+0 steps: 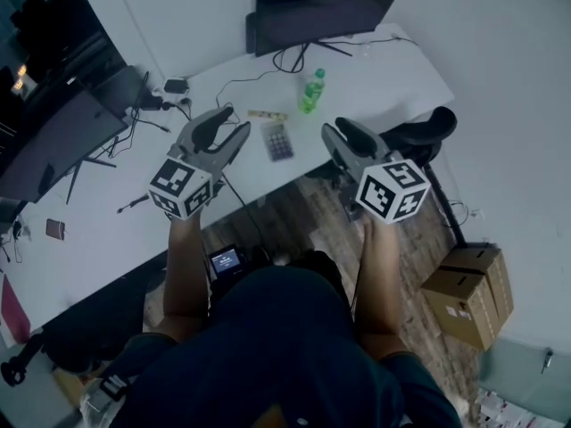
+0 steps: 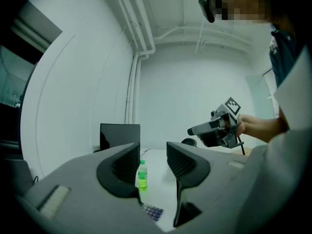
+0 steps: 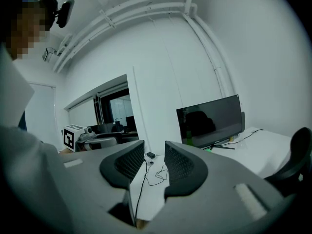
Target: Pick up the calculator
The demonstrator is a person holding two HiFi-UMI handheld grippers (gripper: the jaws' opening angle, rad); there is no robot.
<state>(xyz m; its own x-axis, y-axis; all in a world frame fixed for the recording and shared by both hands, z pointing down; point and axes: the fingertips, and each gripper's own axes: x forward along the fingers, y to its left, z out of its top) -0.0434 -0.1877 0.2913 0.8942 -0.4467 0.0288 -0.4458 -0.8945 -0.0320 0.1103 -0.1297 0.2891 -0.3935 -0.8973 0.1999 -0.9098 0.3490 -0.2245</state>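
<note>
The calculator (image 1: 278, 140), small and grey with dark keys, lies flat on the white desk (image 1: 375, 83) near its front edge. In the left gripper view only its corner (image 2: 152, 211) shows below the jaws. My left gripper (image 1: 227, 127) hovers just left of it, jaws open with nothing between them (image 2: 152, 155). A green bottle (image 1: 311, 90) stands behind the calculator and shows through the left jaws' gap (image 2: 142, 175). My right gripper (image 1: 345, 134) is held just right of the calculator, open and empty (image 3: 154, 159), pointing over the desk towards cables.
A dark monitor (image 1: 321, 7) stands at the desk's back edge, a second screen (image 1: 53, 141) at the far left. A short ruler-like strip (image 1: 267, 115), cables and a power adapter (image 1: 176, 86) lie on the desk. An office chair (image 1: 419, 132) and cardboard boxes (image 1: 468, 292) stand at the right.
</note>
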